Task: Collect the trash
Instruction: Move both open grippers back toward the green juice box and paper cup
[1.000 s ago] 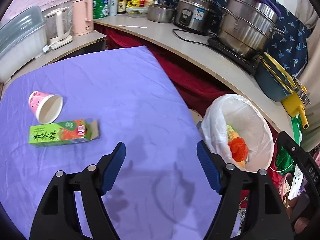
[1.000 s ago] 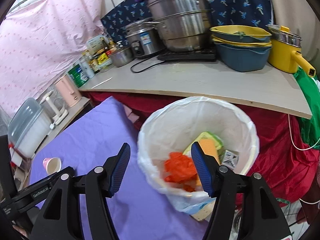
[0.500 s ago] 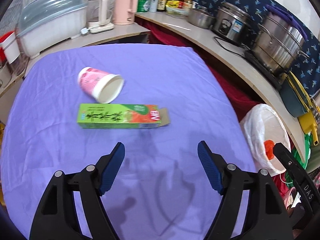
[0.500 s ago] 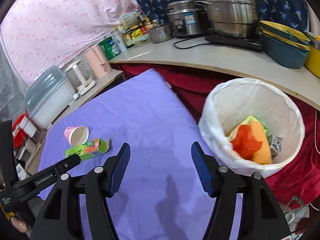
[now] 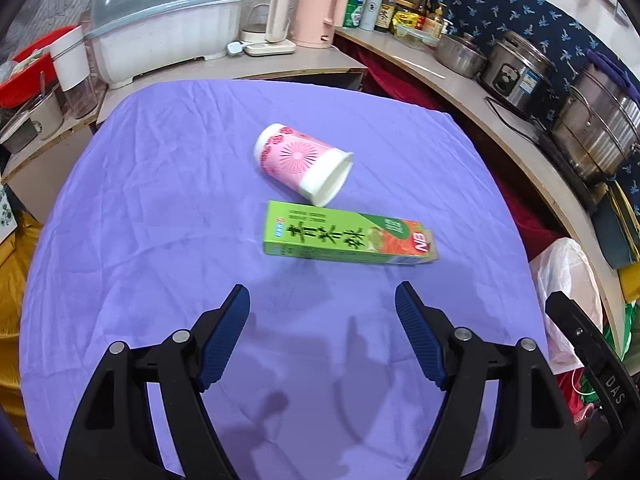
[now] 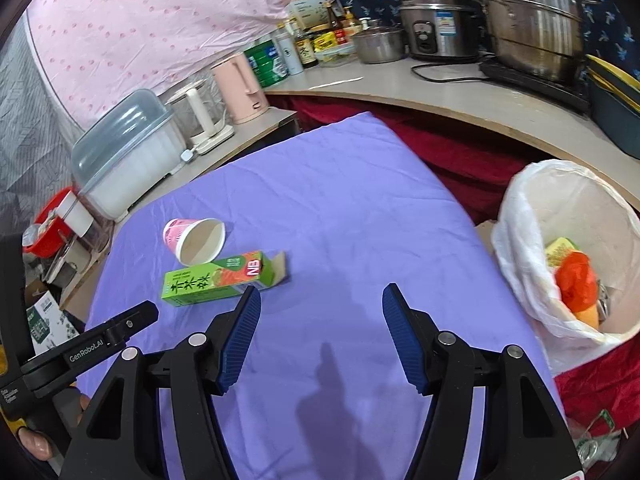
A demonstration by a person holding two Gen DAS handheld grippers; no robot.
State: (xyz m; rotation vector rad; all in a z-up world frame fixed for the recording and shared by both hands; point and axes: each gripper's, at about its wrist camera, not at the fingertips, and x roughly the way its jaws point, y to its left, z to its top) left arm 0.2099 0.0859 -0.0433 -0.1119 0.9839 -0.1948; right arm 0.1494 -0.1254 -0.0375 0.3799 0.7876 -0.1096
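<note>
A surface covered by a purple cloth (image 5: 160,208) is seen from both wrist views. At its far left edge, a side counter carries a white box with a clear domed lid (image 5: 160,28), a glass kettle (image 5: 264,16) and a pink jug (image 5: 316,12).

Near the middle of the cloth, a pink paper cup (image 5: 304,166) is lying on its side, its open mouth turned toward the cameras. Just in front of it a green carton (image 5: 348,238) is lying flat, with its end flap open on the right; cup and carton are very close, though contact cannot be judged.

The left hand-held gripper (image 5: 322,300) is held above the cloth on the near side of the carton. Its blue-padded jaws are spread wide and nothing is between them. In the right wrist view, the right hand-held gripper (image 6: 320,300) is likewise held over bare cloth, to the right of the carton (image 6: 218,278) and the cup (image 6: 196,240), with its jaws apart and empty.

Further right, beyond the cloth's edge, a bin lined with a white bag (image 6: 532,248) is seen; orange and yellow-green trash (image 6: 576,280) is lying inside it. Behind it, a curved counter (image 6: 440,92) carries steel pots (image 6: 528,16) and a rice cooker (image 6: 436,20).
</note>
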